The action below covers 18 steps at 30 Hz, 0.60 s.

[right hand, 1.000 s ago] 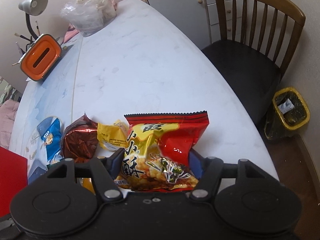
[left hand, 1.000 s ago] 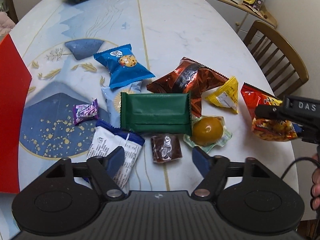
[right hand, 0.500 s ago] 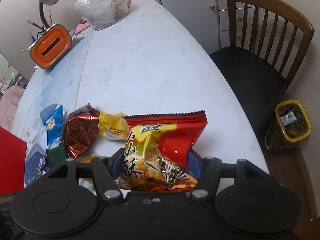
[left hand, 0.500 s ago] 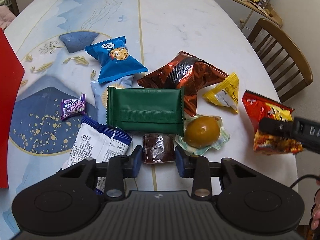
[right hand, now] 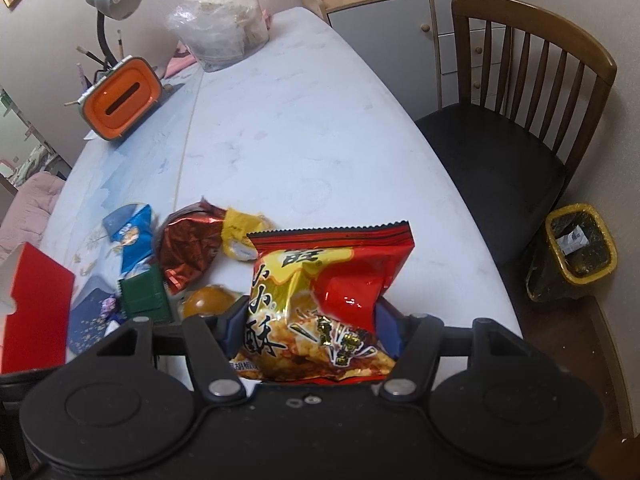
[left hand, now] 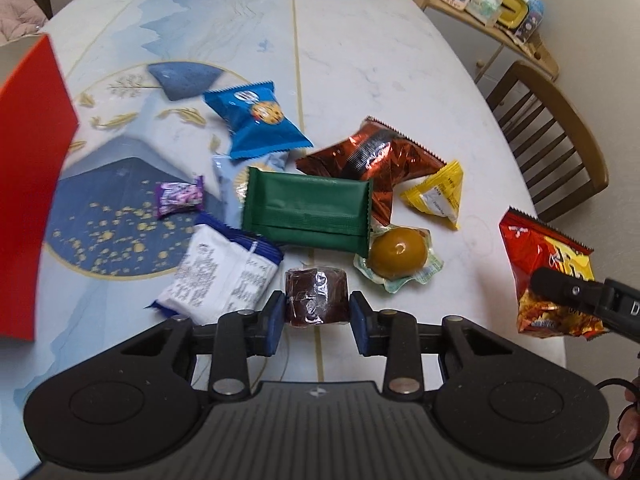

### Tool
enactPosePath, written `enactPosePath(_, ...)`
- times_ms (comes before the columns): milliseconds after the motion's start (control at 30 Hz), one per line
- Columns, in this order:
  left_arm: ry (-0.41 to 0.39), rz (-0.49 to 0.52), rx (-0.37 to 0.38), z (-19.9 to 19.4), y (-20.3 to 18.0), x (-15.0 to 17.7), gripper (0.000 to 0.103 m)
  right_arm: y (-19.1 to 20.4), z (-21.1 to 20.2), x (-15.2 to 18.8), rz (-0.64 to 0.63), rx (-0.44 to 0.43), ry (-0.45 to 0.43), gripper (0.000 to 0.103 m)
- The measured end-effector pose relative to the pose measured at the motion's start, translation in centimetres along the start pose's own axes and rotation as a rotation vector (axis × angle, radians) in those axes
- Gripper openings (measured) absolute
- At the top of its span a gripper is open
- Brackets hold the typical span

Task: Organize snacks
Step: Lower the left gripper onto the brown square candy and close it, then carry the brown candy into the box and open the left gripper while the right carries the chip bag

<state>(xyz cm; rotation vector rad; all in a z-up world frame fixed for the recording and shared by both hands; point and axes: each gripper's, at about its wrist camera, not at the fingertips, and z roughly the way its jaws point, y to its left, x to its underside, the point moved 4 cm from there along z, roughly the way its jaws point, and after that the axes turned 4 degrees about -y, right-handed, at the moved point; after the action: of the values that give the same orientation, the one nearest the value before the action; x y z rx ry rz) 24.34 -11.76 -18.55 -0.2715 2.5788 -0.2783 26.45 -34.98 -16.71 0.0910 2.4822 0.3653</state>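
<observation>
My left gripper [left hand: 317, 307] is shut on a small dark brown wrapped snack [left hand: 316, 297], held just above the table. Beyond it lie a green packet [left hand: 306, 213], a white and blue packet [left hand: 224, 274], a purple candy [left hand: 178, 196], a blue cookie bag [left hand: 256, 120], a copper foil bag [left hand: 376, 158], a yellow triangular packet [left hand: 438, 194] and an orange jelly cup [left hand: 398, 254]. My right gripper [right hand: 312, 330] is shut on a red and yellow crisp bag [right hand: 324, 304], lifted off the table; that bag [left hand: 548, 276] shows at the right of the left wrist view.
A red box [left hand: 28, 200] stands at the table's left edge. An orange tissue holder [right hand: 120, 98], a lamp [right hand: 114, 0] and a plastic bag [right hand: 222, 28] sit at the far end. A wooden chair [right hand: 516, 128] and a yellow bin [right hand: 576, 250] stand to the right.
My left gripper went from wide open to shut on the brown snack and lifted it slightly. My right gripper rose a little with the crisp bag still in it.
</observation>
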Motion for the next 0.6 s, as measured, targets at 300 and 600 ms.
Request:
enactPosePath(300,-0.059,0.001,-0.012,-5.1,2.6,0.0,0.034,3.1,-3.8,0.9,-0.052,-0.022,-0.035,0.063)
enactPosePath(600,-0.121,-0.010,-0.030,-10.2,6.7,-0.2,0.034,9.1,-6.4,1.5,-0.124,-0.097,-0.062,0.063)
